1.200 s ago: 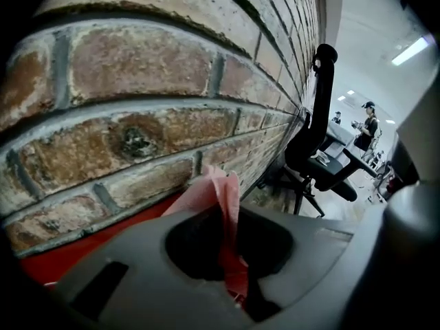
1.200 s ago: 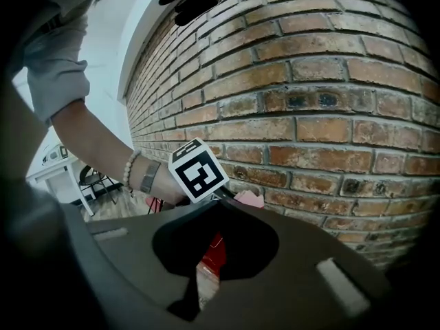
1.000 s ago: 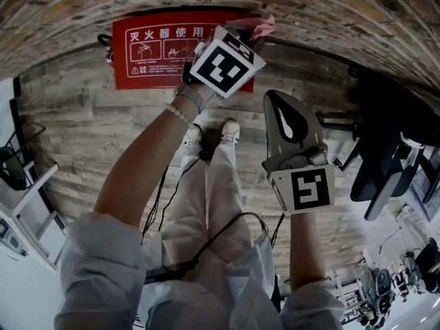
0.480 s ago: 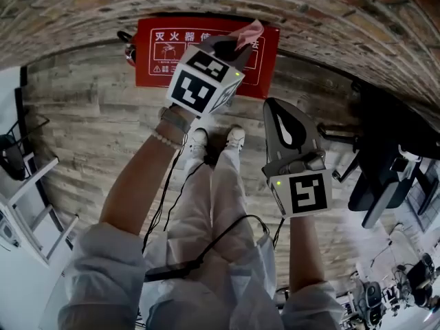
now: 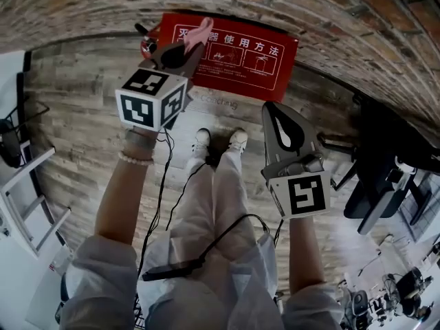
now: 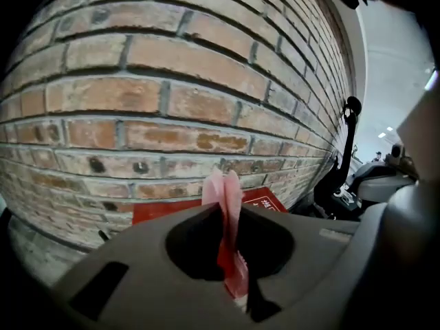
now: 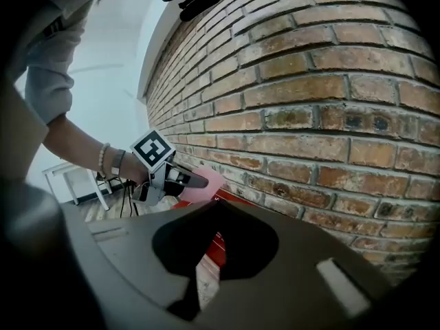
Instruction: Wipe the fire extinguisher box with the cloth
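At upper left, the left gripper (image 5: 187,47) pinches the pink cloth (image 5: 201,31).
Its jaws clamp the cloth at the red fire extinguisher box's (image 5: 254,57) left end, beside the brick wall (image 5: 330,12); the right gripper (image 5: 273,108), centre right, is closed and empty.

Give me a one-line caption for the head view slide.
Left gripper holds pink cloth at the red fire extinguisher box's left end; right gripper shut, empty.

Left claw (image 5: 191,47) (pinching cloth (image 5: 201,31)) slid leftward across box (image 5: 265,59).
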Motion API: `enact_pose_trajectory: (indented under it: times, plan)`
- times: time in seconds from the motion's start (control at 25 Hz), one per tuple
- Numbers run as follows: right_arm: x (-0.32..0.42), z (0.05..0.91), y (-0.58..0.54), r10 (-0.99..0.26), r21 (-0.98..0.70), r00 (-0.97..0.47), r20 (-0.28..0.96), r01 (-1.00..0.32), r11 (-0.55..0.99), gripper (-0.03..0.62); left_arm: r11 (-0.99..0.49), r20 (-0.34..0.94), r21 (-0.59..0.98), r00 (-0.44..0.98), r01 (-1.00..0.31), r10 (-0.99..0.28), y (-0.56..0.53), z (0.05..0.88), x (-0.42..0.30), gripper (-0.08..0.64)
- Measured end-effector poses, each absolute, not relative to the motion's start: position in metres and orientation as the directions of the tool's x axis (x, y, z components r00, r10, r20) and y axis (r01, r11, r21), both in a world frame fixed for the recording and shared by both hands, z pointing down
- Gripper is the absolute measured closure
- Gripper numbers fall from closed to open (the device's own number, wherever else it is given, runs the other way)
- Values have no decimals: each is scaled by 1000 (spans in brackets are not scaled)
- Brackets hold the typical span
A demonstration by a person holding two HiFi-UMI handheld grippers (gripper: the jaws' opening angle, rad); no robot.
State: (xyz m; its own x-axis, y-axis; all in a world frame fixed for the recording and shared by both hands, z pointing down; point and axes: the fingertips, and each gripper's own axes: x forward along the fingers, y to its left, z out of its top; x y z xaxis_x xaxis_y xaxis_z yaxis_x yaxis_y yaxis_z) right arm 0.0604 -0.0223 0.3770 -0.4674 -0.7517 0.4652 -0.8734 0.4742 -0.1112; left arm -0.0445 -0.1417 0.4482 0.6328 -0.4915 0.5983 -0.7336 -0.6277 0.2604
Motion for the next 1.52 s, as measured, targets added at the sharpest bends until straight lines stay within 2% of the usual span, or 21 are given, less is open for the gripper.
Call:
enact_pose_trajectory:
  times: [0.36,0.56,1.12,1.52]
  plan:
    - [31,377,-28,-728,-115,-496,473,-854,507,584,-521,633,229,533,-822,-562,-149,448,-140,549]
    - [26,378,-30,-726,-114,-497,475,-853,509,584,-468,655,217,484,-856,-580,-162,462,-168,549]
    - [18,385,-38,-717,-118,-495,491,-853,509,584,-405,708,266,462,-875,-534,-178,519,-176,549]
    - [22,385,-41,-713,-117,-500,492,-850,514,584,-414,729,259,458,-873,-509,-176,531,-167,550]
